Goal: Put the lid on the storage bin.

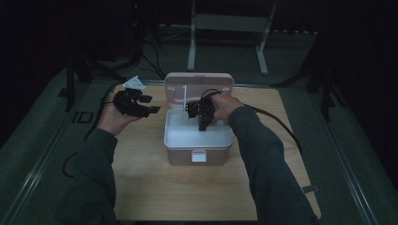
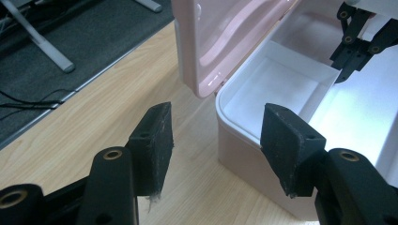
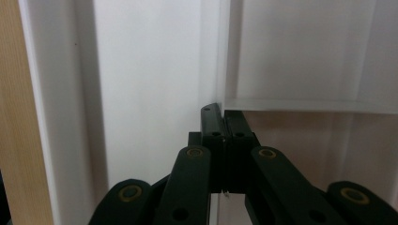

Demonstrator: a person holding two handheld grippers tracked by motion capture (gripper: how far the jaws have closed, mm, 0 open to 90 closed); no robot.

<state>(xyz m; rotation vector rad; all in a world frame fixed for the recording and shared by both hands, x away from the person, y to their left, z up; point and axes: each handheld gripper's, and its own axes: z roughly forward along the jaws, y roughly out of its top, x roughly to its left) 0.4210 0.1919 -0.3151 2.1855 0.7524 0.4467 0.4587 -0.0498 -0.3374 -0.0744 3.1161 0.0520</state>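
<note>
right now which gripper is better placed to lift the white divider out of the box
Right. The right gripper is inside the open pink box, jaws shut on the white divider. The left gripper is open, held beside the box.

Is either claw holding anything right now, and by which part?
The right claw is shut on the thin white divider panel inside the open pink plastic box, pinching its edge. The left claw is open beside the box, holding nothing.
</note>
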